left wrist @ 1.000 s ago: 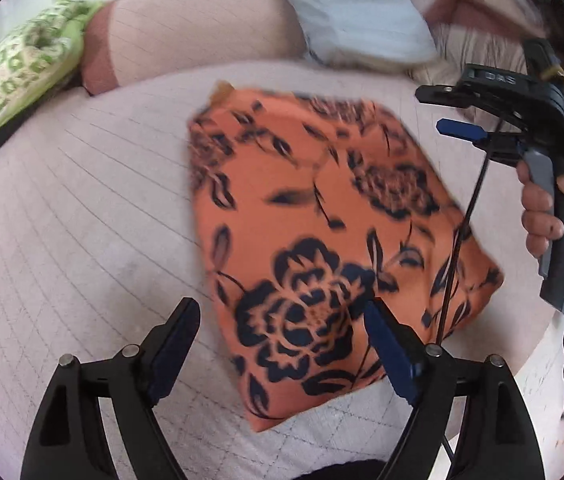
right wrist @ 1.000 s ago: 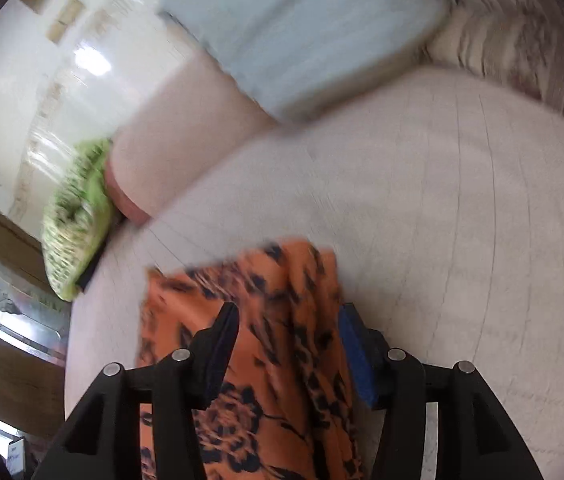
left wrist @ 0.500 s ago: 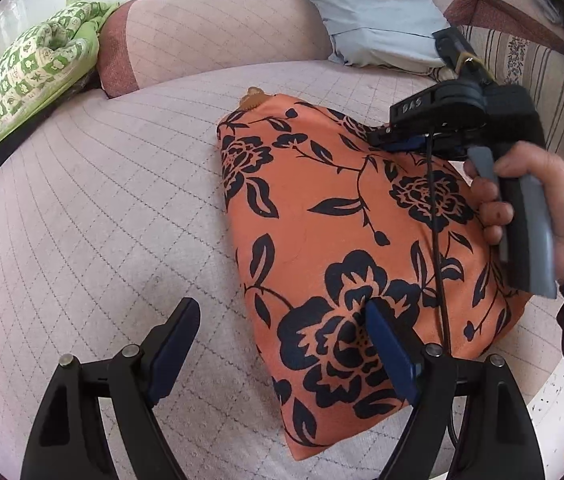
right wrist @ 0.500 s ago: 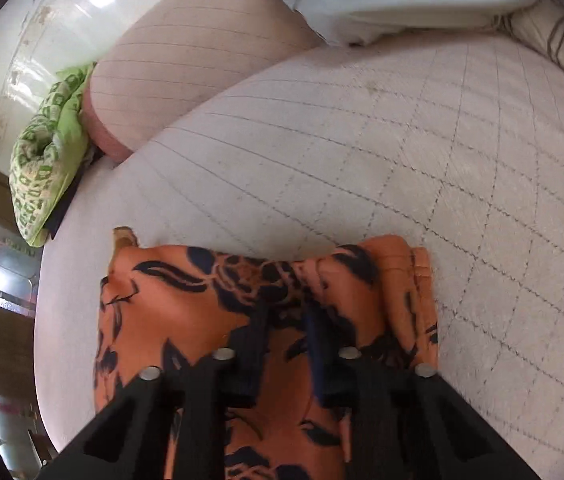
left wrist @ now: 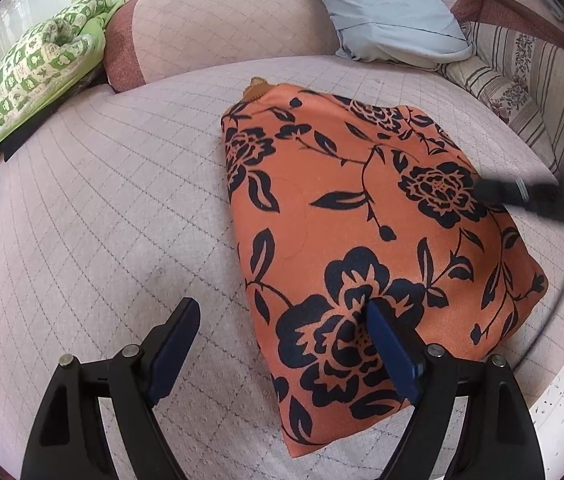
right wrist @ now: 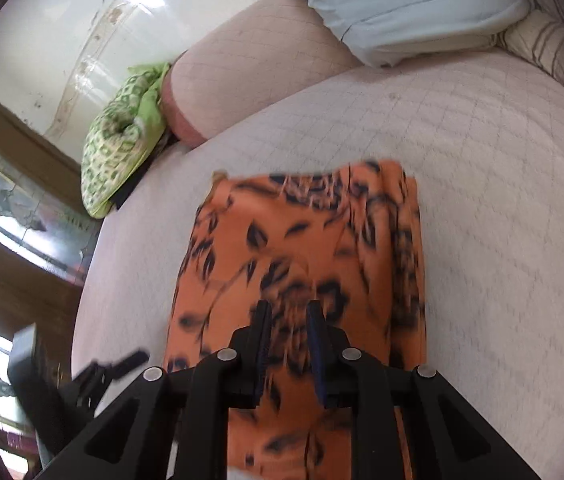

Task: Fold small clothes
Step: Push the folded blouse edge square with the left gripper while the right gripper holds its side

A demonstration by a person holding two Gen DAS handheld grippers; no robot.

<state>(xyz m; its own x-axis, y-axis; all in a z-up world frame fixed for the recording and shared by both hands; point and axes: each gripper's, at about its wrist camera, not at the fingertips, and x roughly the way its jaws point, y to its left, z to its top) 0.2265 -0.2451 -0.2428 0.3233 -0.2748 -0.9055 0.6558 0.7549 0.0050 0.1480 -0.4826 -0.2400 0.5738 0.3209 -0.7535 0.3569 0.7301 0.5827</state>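
Orange cloth with a black flower print point(left wrist: 365, 216) lies folded into a neat oblong on the quilted bed point(left wrist: 94, 216), well short of the pale blue pillow point(left wrist: 389, 8). Half a second ago the right tool point(right wrist: 287, 322) was pinched on the cloth's far edge; now it is lifted clear above the cloth, its fingers only a narrow gap apart and holding nothing. The left tool point(left wrist: 282, 332) stays wide open and empty over the cloth's near-left edge. Judging by this, the fold is laid and released. The green checked bundle point(left wrist: 34, 68) sits far off to the cloth's left.
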